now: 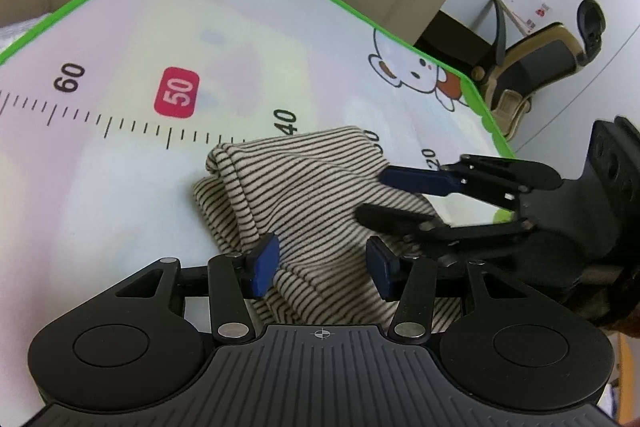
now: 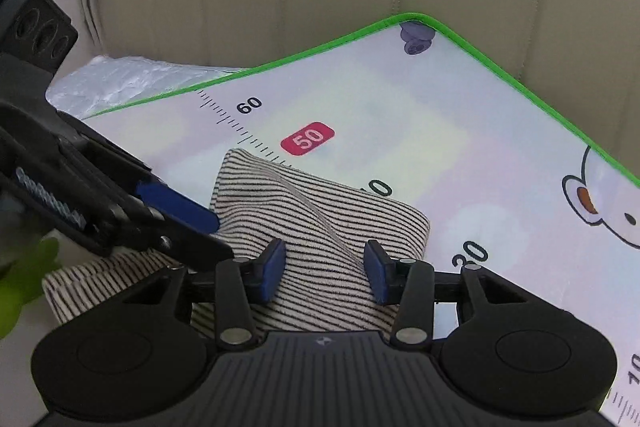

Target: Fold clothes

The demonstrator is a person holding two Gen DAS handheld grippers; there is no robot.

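While both grippers sit half open, the left gripper [image 1: 324, 263] and right gripper [image 2: 326, 269] each straddle a bunched ridge of the folded striped cloth [image 1: 304, 187]; can't tell if the pads actually pinch it. Soft ribbed knit, lying on a smooth green-edged mat [image 1: 120, 179] printed 60, 50, 40

The green-edged mat [image 1: 120, 187] bears a printed ruler scale [image 1: 120, 125]. In the left wrist view it reads 60 [image 1: 70, 78], 50 in white on a red badge [image 1: 177, 92], 40 [image 1: 285, 122] and 20 [image 1: 429, 158]. The right wrist view adds 30 [image 2: 471, 254] and 10 [image 2: 634, 367] at the mat's right edge.
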